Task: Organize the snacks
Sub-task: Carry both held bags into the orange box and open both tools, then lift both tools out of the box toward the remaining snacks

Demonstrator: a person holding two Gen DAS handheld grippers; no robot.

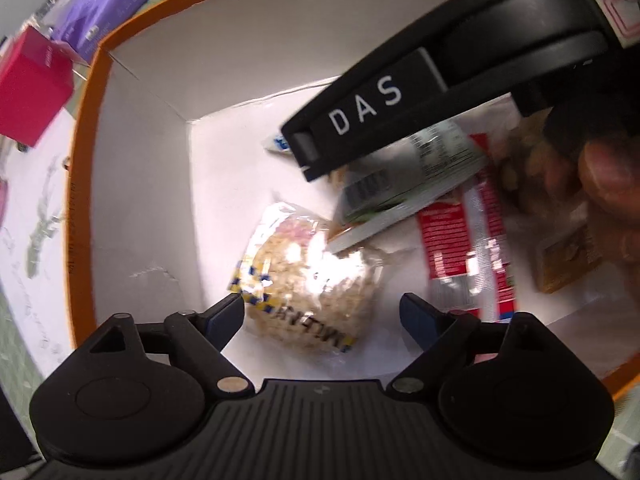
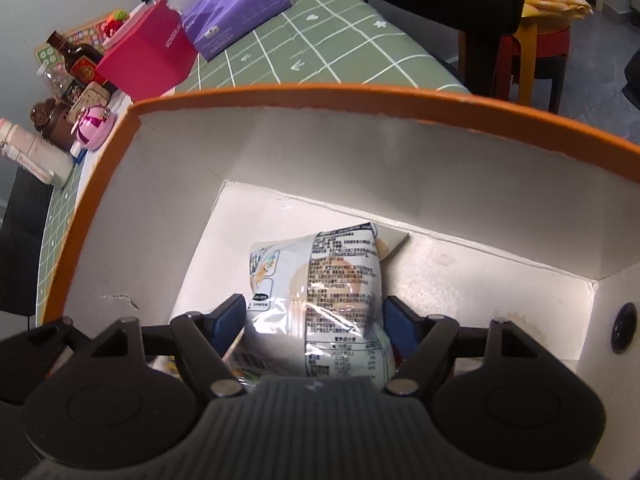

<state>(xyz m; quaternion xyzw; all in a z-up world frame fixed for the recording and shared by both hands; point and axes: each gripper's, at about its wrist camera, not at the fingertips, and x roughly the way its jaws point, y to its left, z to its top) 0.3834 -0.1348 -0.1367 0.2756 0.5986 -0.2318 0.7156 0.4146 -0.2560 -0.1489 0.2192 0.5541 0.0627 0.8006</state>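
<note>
Inside one orange-rimmed box (image 1: pixel 86 128), the left tongs (image 1: pixel 322 312) hang spread and empty over one rice-cracker pack (image 1: pixel 308 284), beside one red packet (image 1: pixel 468 236); the right tongs (image 2: pixel 314 320) pinch one white snack bag (image 2: pixel 332 292) above the box floor.
</note>
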